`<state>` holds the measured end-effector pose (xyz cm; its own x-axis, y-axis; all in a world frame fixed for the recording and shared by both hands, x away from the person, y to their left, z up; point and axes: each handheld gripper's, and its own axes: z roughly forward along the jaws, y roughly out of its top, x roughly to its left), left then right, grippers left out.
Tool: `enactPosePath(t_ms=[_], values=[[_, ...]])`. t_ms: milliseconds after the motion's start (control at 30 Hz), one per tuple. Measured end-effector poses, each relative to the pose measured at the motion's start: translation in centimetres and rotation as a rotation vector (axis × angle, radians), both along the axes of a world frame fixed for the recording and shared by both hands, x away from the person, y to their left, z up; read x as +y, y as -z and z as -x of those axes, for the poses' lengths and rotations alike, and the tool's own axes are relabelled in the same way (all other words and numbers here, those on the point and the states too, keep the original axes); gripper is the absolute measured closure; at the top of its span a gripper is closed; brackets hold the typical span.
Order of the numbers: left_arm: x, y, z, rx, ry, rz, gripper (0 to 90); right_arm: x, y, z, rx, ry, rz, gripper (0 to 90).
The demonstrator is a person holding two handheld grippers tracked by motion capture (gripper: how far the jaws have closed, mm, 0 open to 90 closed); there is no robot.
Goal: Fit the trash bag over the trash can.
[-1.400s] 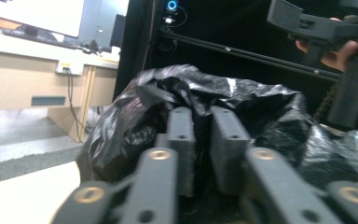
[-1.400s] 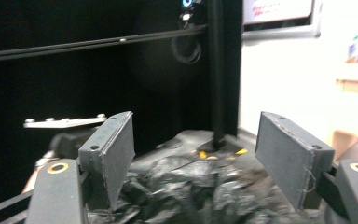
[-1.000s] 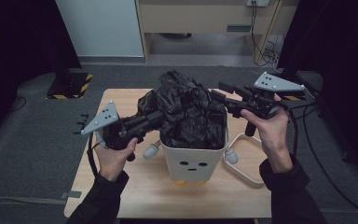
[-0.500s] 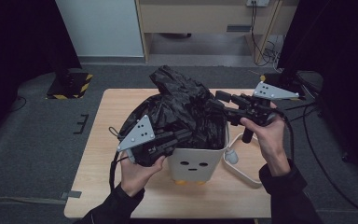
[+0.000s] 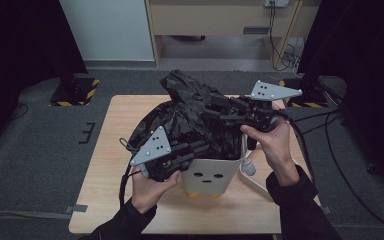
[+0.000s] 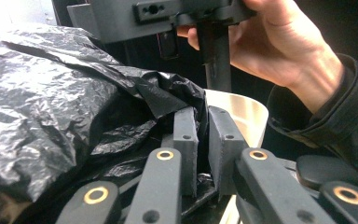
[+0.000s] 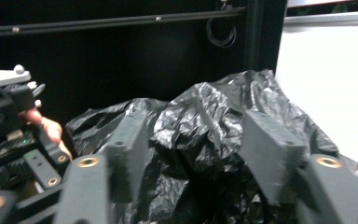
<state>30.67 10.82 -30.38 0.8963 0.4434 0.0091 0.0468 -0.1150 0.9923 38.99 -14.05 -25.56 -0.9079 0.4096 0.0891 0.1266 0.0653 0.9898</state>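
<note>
A crumpled black plastic bag (image 5: 190, 117) bulges out of a white bin (image 5: 210, 176) with a small face on its front, standing on the wooden table (image 5: 115, 130). My left gripper (image 5: 206, 146) reaches in at the bin's front left rim. In the left gripper view its jaws (image 6: 203, 140) have just been opening and stand a narrow gap apart, a fold of the bag (image 6: 74, 102) in the gap beside the bin's rim (image 6: 244, 109). My right gripper (image 5: 212, 107) is over the bag's right top. Its jaws (image 7: 198, 140) have been widening and stand open around a bulge of the bag (image 7: 200, 121).
A white knob on a white cord (image 5: 249, 168) lies beside the bin's right side. Bare table lies to the left and in front of the bin. A wooden cabinet (image 5: 220, 20) stands behind, and a yellow-and-black striped base (image 5: 75, 91) sits on the floor at left.
My left gripper came from the bin's left side round to its front rim and parted its jaws a little. The right gripper moved left over the bag and spread its jaws.
</note>
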Motion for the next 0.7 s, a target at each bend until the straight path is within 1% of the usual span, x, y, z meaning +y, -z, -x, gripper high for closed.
enactPosePath(t_ms=[67,133,200,267,300,333,367,400,433,500,533,600,633,667,700], values=[[-0.1,0.0,0.0,0.000,0.003,-0.002,81.6,0.1,0.1,0.0,-0.004,-0.015,0.015,54.7],[-0.2,-0.1,0.1,-0.005,0.003,-0.006,80.9,0.2,0.3,0.1,-0.010,-0.027,0.036,64.0],[-0.3,-0.1,0.2,-0.007,0.003,-0.009,80.0,0.2,0.5,0.1,-0.025,-0.049,0.057,76.6],[-0.2,-0.1,0.1,0.001,0.010,0.002,79.9,0.2,0.7,0.1,-0.026,-0.065,0.052,86.6],[-0.2,-0.1,0.1,0.011,0.018,0.012,79.7,0.1,0.8,0.1,-0.029,-0.065,0.043,90.0],[-0.1,-0.1,0.0,0.015,0.024,0.019,78.9,-0.1,0.9,0.0,-0.027,-0.064,0.026,90.0],[-0.1,-0.1,0.0,0.018,0.028,0.022,77.4,-0.2,0.9,0.0,-0.037,-0.058,0.026,90.0],[0.0,-0.2,0.0,0.022,0.033,0.033,74.0,-0.3,0.9,0.1,-0.045,-0.048,0.029,90.0],[0.2,-0.4,0.0,0.024,0.034,0.050,71.0,-0.4,0.8,0.1,-0.049,-0.051,0.028,90.0],[0.9,-1.0,0.1,-0.003,0.013,0.084,57.7,-0.8,0.6,0.4,-0.059,-0.049,0.025,90.0],[1.5,-1.6,0.2,-0.019,-0.009,0.108,52.8,-1.0,0.5,0.4,-0.064,-0.046,0.024,90.0],[2.9,-2.5,0.4,-0.035,-0.060,0.153,42.5,-1.7,0.2,0.6,-0.077,-0.031,0.030,90.0],[3.6,-2.8,0.4,-0.052,-0.093,0.180,39.1,-2.1,0.1,0.7,-0.081,-0.024,0.030,90.0],[4.2,-3.1,0.5,-0.065,-0.116,0.197,36.4,-2.5,0.0,0.8,-0.078,-0.024,0.015,90.0],[5.1,-3.4,0.3,-0.078,-0.151,0.215,34.3,-2.8,0.0,0.8,-0.071,-0.024,0.011,90.0]])
